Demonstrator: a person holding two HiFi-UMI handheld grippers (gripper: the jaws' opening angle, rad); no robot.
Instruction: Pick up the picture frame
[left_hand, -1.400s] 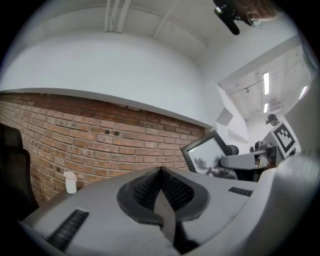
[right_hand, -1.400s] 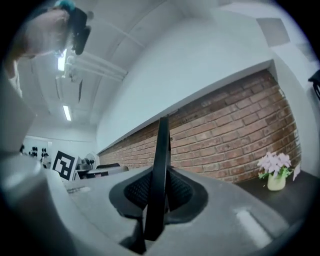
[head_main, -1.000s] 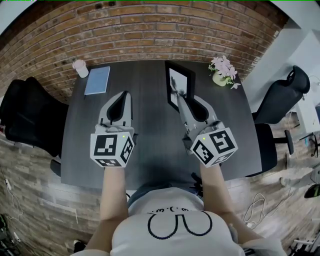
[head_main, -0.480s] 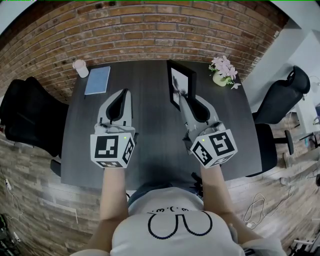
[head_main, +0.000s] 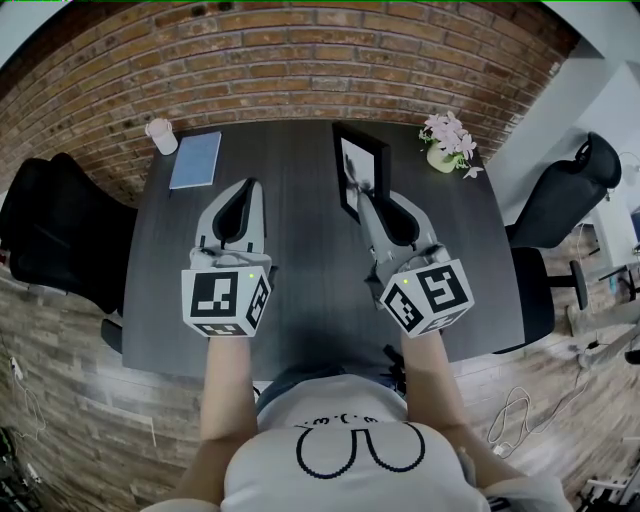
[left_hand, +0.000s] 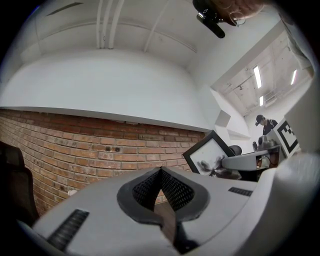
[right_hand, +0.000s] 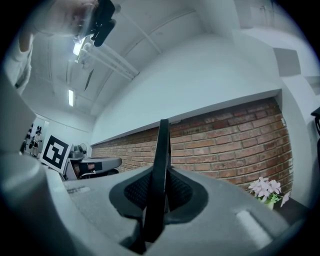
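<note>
My right gripper (head_main: 364, 203) is clamped on the black rectangular picture frame (head_main: 358, 168); its thin dark edge sits pinched between the pads (right_hand: 137, 191). Compared with one second ago the picture frame has shifted only a little. It stands nearly upright over the dark grey wooden table (head_main: 300, 290). Whether its bottom has left the table I cannot tell. I judge the grasp is secure and the lift can go on. My left gripper (head_main: 250, 186) is closed on nothing.

You are in an office: a dark desk (head_main: 300, 290) under your left gripper (head_main: 250, 186) and right gripper (head_main: 362, 200), black office chairs (head_main: 50, 240) outside them, brick wall (head_main: 300, 60) ahead.
</note>
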